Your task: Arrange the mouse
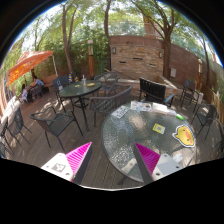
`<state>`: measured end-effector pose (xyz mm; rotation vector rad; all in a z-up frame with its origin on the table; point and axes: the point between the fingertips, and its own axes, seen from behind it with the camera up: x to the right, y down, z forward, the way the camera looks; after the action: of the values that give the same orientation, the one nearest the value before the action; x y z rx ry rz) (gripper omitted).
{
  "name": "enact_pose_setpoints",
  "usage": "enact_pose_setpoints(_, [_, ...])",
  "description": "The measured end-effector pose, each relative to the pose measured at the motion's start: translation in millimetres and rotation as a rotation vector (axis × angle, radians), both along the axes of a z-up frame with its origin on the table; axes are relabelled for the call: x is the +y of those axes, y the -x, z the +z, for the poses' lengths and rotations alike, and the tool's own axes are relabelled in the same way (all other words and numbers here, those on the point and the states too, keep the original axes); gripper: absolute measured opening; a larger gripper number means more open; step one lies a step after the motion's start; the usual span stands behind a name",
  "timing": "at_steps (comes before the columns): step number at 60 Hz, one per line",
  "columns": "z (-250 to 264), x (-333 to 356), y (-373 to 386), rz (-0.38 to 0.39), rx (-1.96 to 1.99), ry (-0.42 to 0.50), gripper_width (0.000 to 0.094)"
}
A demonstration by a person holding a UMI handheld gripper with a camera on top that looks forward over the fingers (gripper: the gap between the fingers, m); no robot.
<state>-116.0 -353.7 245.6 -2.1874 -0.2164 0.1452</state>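
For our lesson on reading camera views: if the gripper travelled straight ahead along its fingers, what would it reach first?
Probably the round glass patio table just ahead of the open gripper, likely its near rim. Depth is hard to judge; the metal chair sits off to one side.

Small items (150,107) on the glass table (130,140): too small to tell apart; no mouse can be made out among them. Yellow thing (186,135) at the table's far side: identity unclear. Tongs (113,157): only the pads (78,155) show, their bases cut off below.
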Motion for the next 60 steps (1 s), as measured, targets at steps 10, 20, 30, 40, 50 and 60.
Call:
enact_pose_setpoints(10, [-9.3, -17.4, -5.8, -0.003, 0.004, 0.022, 0.0871])
enact_pose_setpoints(20, [-51.2, -32.6, -35.6, -0.017, -0.013, 0.068, 0.0867])
enact_pose_setpoints(30, [-123.9, -65.5, -103.2, -0.076, -0.031, 0.158, 0.0852])
enact_pose_setpoints(40, [-182.8, -57.5, -202.2, -0.161, -0.092, 0.165, 0.0846])
enact_pose_setpoints(50, [-222.7, -13.9, -284.6, -0.24, -0.103, 0.13, 0.0845])
enact_pose_setpoints(60, [-248.3, 37.0, -327.1, -0.287, -0.066, 0.125, 0.0845])
